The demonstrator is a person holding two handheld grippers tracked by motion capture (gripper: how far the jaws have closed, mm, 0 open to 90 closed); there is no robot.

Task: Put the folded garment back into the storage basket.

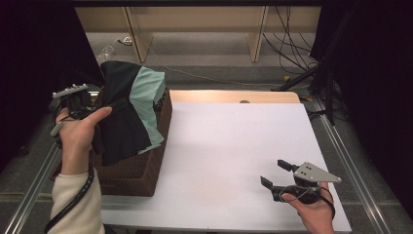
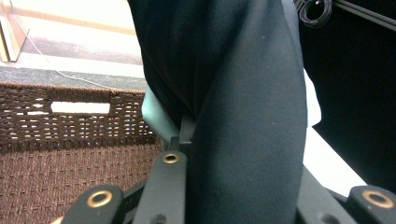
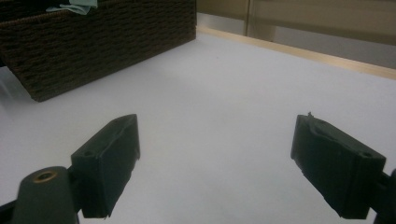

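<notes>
Table point(image 1: 234, 146): a white top fills the centre and right of the high view, with a pale wooden strip along its far edge.

Basket point(image 1: 146, 173): a dark brown woven box stands at the left of the high view on the table's left edge; in the left gripper view its far wall, with a slot handle, lies at middle left, and in the right gripper view its side wall fills the upper left.

Garment point(image 1: 124, 114): a black cloth with a mint-green panel on its right side hangs above the basket at upper left of the high view, its lower edge draping over the basket's interior and right wall.

Left gripper point(image 1: 78, 102): held in the person's left hand point(image 1: 78, 136) at the left edge of the high view, above the basket. In the left gripper view the black cloth passes down between the jaws at centre, with a jaw on either side of it; the jaws appear closed on the fabric, though the cloth hides the contact itself.

Right gripper point(image 1: 277, 175): held in the right hand point(image 1: 314, 212) at lower right of the high view, just above the bare table and well apart from the basket. Its jaws stand wide apart with nothing between them, pointing toward the basket.

Sleeve point(image 1: 73, 202): a cream cuff at lower left of the high view, crossed by the left gripper's black cable.
</notes>
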